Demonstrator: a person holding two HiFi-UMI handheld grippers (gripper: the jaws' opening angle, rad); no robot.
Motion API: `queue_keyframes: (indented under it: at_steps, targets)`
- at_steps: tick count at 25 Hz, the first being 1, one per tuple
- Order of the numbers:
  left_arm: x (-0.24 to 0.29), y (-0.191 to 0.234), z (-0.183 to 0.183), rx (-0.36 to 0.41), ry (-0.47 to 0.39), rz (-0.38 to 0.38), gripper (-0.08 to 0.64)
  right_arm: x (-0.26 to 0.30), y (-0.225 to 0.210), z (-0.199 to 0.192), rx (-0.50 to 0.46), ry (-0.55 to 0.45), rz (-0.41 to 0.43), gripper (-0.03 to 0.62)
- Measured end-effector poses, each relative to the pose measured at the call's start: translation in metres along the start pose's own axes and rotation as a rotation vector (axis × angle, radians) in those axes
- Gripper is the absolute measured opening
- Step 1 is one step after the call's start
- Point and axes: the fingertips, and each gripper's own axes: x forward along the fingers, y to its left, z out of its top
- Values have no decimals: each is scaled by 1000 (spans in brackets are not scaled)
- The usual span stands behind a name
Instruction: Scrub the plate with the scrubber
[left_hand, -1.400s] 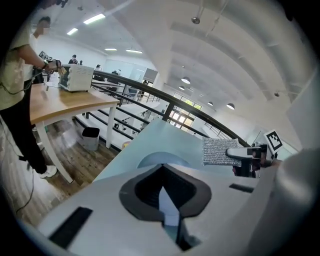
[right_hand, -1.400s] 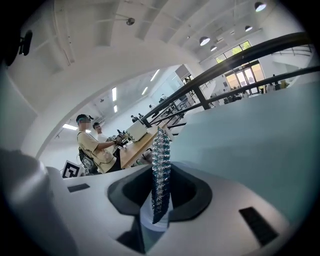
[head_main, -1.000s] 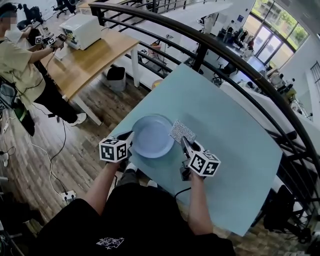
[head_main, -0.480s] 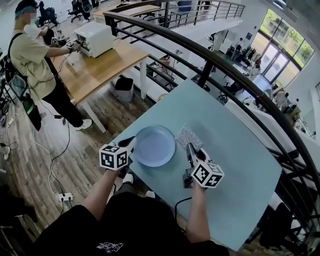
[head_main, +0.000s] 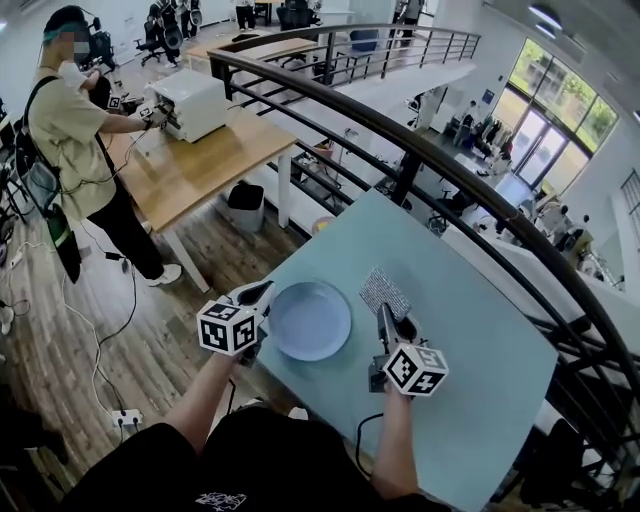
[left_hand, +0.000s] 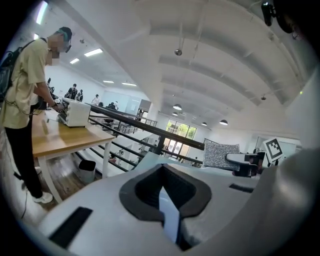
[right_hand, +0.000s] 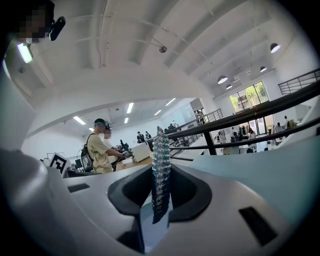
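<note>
place: office mezzanine | signs: railing (head_main: 405, 180), wooden desk (head_main: 190, 160), office chairs (head_main: 160, 30)

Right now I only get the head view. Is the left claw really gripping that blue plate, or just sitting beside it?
Observer: Gripping it. The left gripper view shows the left gripper with its jaws closed on the plate, pinching its thin rim.
Operator: And that sparkly pad on the right, is it loose?
Observer: No, it is held. In the right gripper view, the right gripper has its jaws clamped on the scrubber, which stands edge-on between them.
</note>
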Motion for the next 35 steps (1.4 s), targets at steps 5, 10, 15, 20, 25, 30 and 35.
queue_keyframes:
  at_steps: [5, 10, 15, 20, 25, 30, 35]
  targets:
    - [-13, -3, 37, 62, -38, -41, 8, -7, 20, 25, -49, -50, -48, 83]
    - [-22, -7, 69, 98, -72, -65, 8, -19, 39, 55, -84, -98, -71, 83]
    - [-24, -3, 102, 137, -118, -96, 8, -17, 51, 78, -113, -152, -103, 83]
    - [-31, -7, 130, 177, -183, -118, 8, -22, 59, 93, -138, -189, -128, 83]
    - [-35, -11, 166, 272, -238, -134, 8, -22, 74, 111, -189, -227, -147, 83]
    - [-43, -18, 183, 348, -306, -126, 8, -27, 83, 124, -221, -278, -154, 83]
    - [-42, -24, 194, 365, -339, -124, 8, -30, 86, 133, -238, -297, -151, 83]
